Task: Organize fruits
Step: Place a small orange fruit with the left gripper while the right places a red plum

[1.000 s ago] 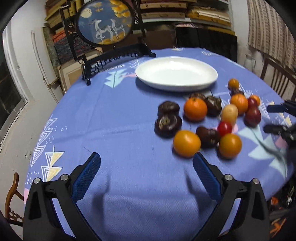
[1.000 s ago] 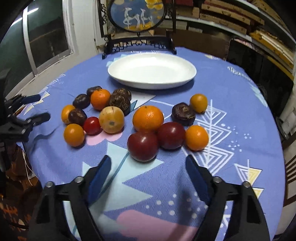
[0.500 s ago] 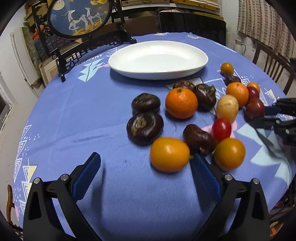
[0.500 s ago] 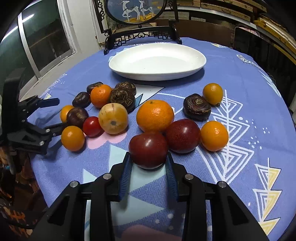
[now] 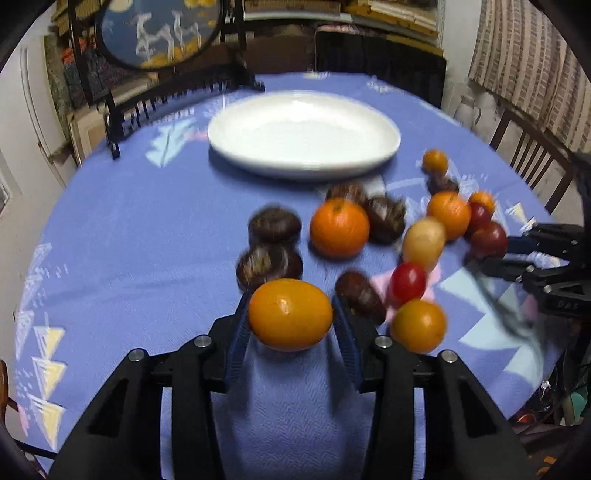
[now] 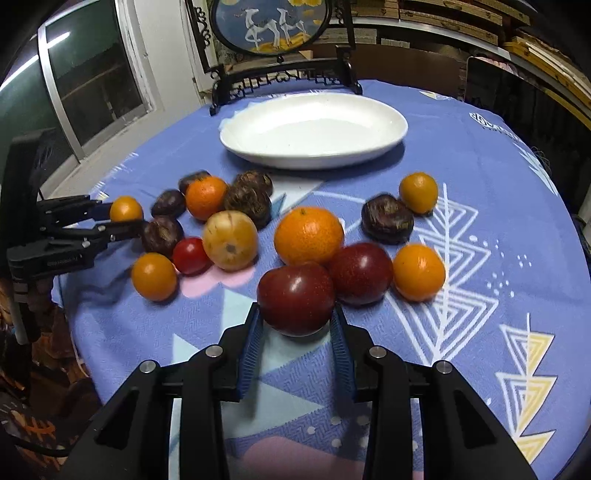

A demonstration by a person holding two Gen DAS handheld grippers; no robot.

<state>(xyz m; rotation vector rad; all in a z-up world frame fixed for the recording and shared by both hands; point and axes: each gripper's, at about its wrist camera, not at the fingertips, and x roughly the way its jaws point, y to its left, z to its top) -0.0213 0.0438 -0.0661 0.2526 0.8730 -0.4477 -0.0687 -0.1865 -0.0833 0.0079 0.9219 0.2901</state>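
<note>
An orange-yellow oval fruit sits between the blue pads of my left gripper. Its jaws are closing and both pads touch the fruit's sides. My right gripper is shut on a dark red round fruit at the near edge of the pile. Several more fruits lie on the blue cloth: oranges, brown ones, a small red one and a second dark red one. The empty white plate stands behind them. In the right wrist view, the left gripper shows at the far left with its fruit.
A round painted screen on a black stand rises behind the plate. Wooden chairs stand by the table's right edge. The round table's rim drops off close to both grippers. Bare blue cloth lies left of the fruit.
My left gripper came forward over the orange-yellow fruit and its jaws went from wide open to gripping it. My right gripper closed on the dark red fruit and has held it since.
</note>
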